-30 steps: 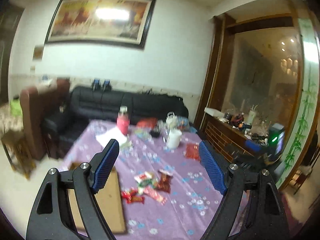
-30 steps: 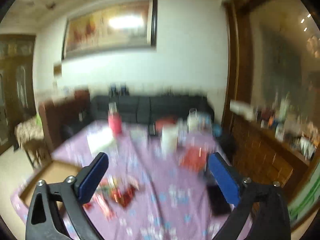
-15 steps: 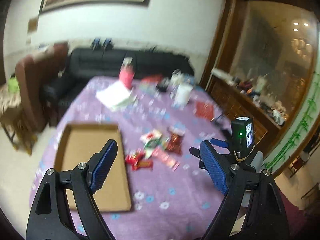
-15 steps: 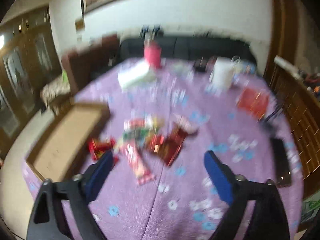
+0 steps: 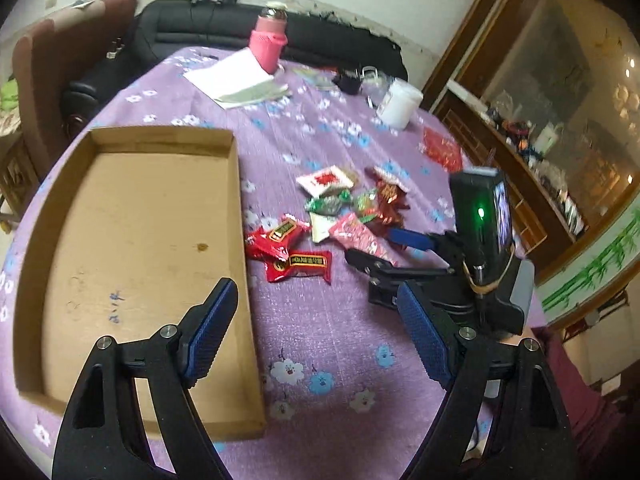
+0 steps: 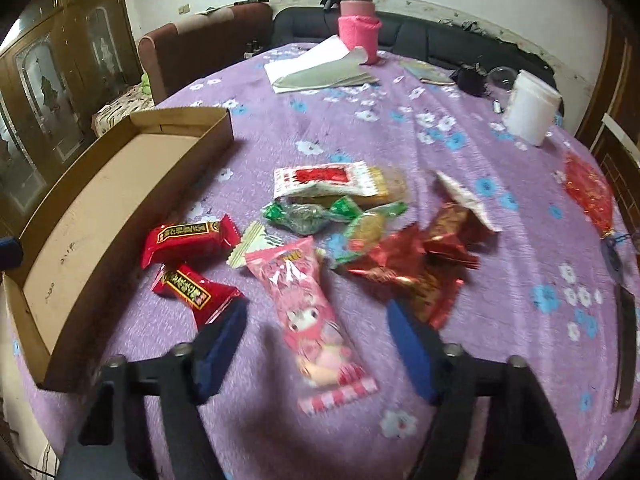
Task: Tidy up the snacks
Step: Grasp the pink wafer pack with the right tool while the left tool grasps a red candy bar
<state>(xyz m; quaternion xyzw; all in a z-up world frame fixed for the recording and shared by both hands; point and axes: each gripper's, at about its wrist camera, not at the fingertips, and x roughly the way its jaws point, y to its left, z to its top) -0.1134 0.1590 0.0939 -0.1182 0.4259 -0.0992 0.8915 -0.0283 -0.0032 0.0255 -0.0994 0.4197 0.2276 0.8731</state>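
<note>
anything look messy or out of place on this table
Yes: the snack packets lie in a loose heap on the purple tablecloth, some overlapping, while the cardboard tray beside them holds no snacks. No packet looks torn or spilled. The pink packet lies between the closing right tongs, not yet gripped.

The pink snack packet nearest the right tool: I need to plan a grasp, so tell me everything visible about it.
The pink snack packet is long, glossy plastic with a cartoon figure and a red-and-white striped crimped end. It lies flat on the purple cloth, lengthwise between the right tool's closing fingers, not yet pinched. Its far end overlaps a white-green wrapper.
</note>
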